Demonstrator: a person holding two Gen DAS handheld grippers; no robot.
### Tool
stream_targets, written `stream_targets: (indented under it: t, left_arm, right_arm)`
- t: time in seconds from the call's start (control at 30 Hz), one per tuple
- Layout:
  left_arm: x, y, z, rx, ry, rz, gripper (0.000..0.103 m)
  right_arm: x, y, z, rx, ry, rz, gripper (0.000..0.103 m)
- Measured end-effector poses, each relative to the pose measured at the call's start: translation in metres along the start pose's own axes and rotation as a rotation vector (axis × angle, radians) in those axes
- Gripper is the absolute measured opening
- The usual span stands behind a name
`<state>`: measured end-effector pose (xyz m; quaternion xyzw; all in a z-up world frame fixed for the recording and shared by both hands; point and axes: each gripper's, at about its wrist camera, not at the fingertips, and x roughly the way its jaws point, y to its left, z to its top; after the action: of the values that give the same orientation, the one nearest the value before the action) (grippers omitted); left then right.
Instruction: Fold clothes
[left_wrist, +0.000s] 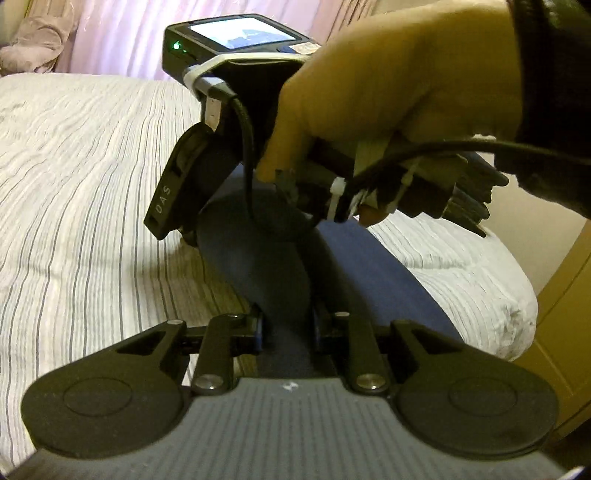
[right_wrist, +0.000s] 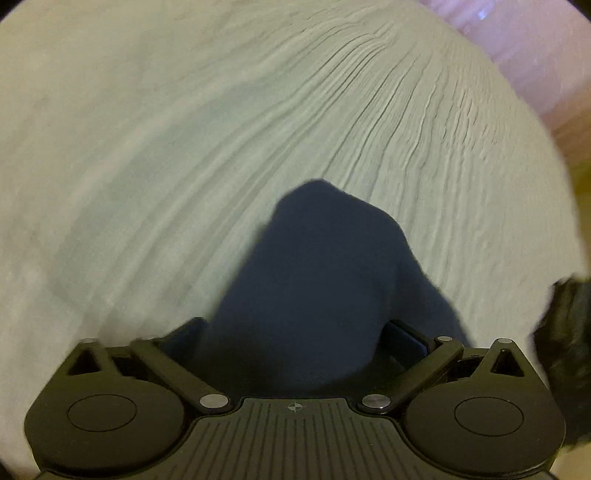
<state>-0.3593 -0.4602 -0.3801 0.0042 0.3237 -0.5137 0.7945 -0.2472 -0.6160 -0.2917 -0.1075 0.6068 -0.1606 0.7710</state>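
Navy garment pinched in left gripper, seemingly in right gripper too, over striped bedspread

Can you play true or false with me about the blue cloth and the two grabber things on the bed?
1. The left gripper has its jaws shut on the dark blue cloth. True.
2. The cloth is bright red. False: it is dark blue.
3. The bed cover is white with thin stripes. True.
4. The right gripper holds nothing. False: dark blue cloth sits between its jaws too.
5. The person's right hand is wrapped around the other gripper's handle. True.
6. A cat is lying on the bed. False: no cat can be seen in either view.
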Motion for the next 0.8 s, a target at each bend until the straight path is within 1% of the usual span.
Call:
stream_targets:
  t: [0.03,0.07,0.1,0.17,0.2,0.3,0.33,0.37,0.43,0.47,0.57,0.63,0.7,0.73,0.77,0.8]
  left_arm:
    - [-0.001,0.000,0.000,0.006,-0.002,-0.001,0.018]
    - [-0.002,0.001,0.002,0.014,-0.006,-0.004,0.018]
    - [-0.004,0.003,0.005,0.024,-0.010,-0.008,0.018]
    - [-0.009,0.004,0.013,0.047,-0.021,-0.028,0.017]
    - [-0.012,0.002,0.019,0.075,-0.028,-0.035,0.017]
    - [-0.029,-0.009,0.045,0.234,-0.085,-0.017,0.016]
    - [-0.036,-0.013,0.057,0.296,-0.110,-0.005,0.016]
    - [-0.045,-0.017,0.072,0.367,-0.140,0.012,0.015]
    - [-0.065,-0.029,0.100,0.543,-0.207,0.062,0.015]
    - [-0.075,-0.038,0.111,0.639,-0.237,0.087,0.016]
    - [-0.097,-0.067,0.124,0.932,-0.297,0.150,0.016]
    - [-0.098,-0.084,0.107,1.113,-0.275,0.166,0.016]
    - [-0.089,-0.095,0.073,1.258,-0.213,0.174,0.016]
    - [-0.079,-0.096,0.048,1.322,-0.166,0.172,0.016]
    - [-0.067,-0.094,0.022,1.362,-0.107,0.161,0.017]
    - [-0.057,-0.090,0.000,1.372,-0.045,0.144,0.017]
  right_arm:
    - [0.000,-0.002,-0.001,-0.003,-0.001,-0.006,0.102]
    - [-0.002,-0.007,-0.002,0.003,-0.011,0.003,0.087]
    - [-0.007,-0.012,-0.003,0.014,-0.027,0.019,0.064]
    - [-0.020,-0.030,-0.009,0.073,-0.080,0.074,0.043]
    - [-0.027,-0.041,-0.015,0.107,-0.111,0.101,0.039]
    - [-0.051,-0.090,-0.036,0.320,-0.239,0.223,0.036]
    - [-0.063,-0.107,-0.046,0.395,-0.305,0.259,0.035]
    - [-0.077,-0.125,-0.056,0.471,-0.380,0.292,0.035]
    - [-0.110,-0.156,-0.082,0.609,-0.578,0.364,0.035]
    - [-0.117,-0.161,-0.100,0.667,-0.664,0.390,0.035]
    - [-0.120,-0.164,-0.162,0.827,-0.897,0.452,0.036]
    - [-0.122,-0.166,-0.204,0.933,-1.054,0.491,0.037]
    - [-0.125,-0.168,-0.245,1.038,-1.211,0.530,0.039]
    - [-0.113,-0.162,-0.263,1.079,-1.216,0.532,0.040]
    - [-0.094,-0.152,-0.279,1.116,-1.187,0.527,0.042]
    - [-0.073,-0.141,-0.293,1.156,-1.118,0.532,0.043]
